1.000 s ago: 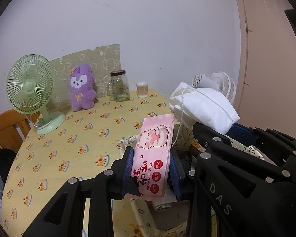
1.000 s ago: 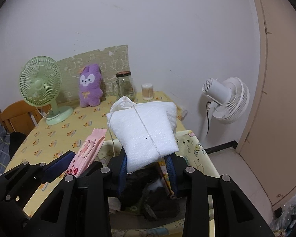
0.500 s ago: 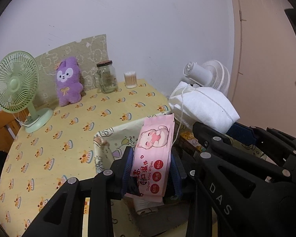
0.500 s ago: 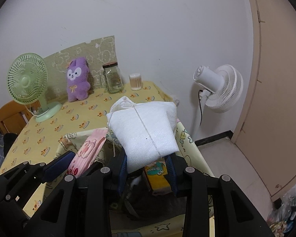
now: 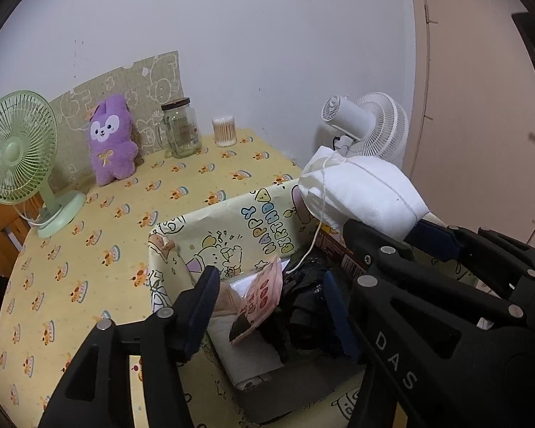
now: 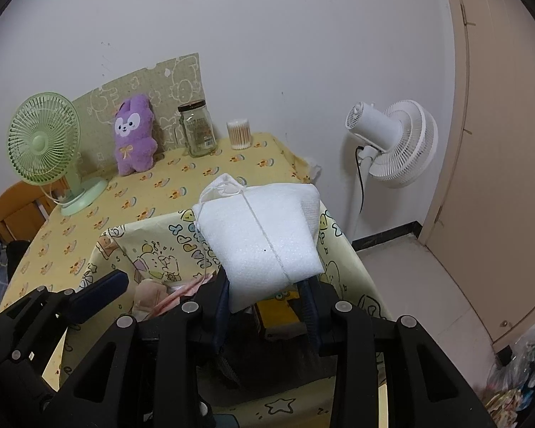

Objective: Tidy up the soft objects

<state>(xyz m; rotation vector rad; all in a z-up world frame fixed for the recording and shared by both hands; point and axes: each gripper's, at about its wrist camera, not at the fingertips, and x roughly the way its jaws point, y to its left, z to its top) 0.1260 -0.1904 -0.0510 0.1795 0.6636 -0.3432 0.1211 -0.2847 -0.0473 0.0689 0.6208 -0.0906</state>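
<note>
My left gripper [image 5: 271,297] is open over a yellow cartoon-print storage box [image 5: 239,224]. The pink wet-wipes pack [image 5: 262,296] lies loose inside the box, tilted among black cloth and other items. My right gripper [image 6: 265,294] is shut on a white foam bundle tied with string [image 6: 264,235], held above the box's right side [image 6: 339,246]. The bundle also shows in the left wrist view [image 5: 363,192]. The pink pack shows partly in the right wrist view [image 6: 182,292].
On the yellow tablecloth [image 5: 100,221] stand a green desk fan [image 5: 21,153], a purple plush toy [image 5: 112,139], a glass jar [image 5: 180,128] and a cotton-swab tub [image 5: 224,130]. A white floor fan [image 6: 392,142] stands right of the table. A wooden chair [image 6: 14,210] is at left.
My left gripper has opened and let go of the pink wipes pack, which dropped into the box. Both grippers have moved over the box; the right still holds the white bundle.
</note>
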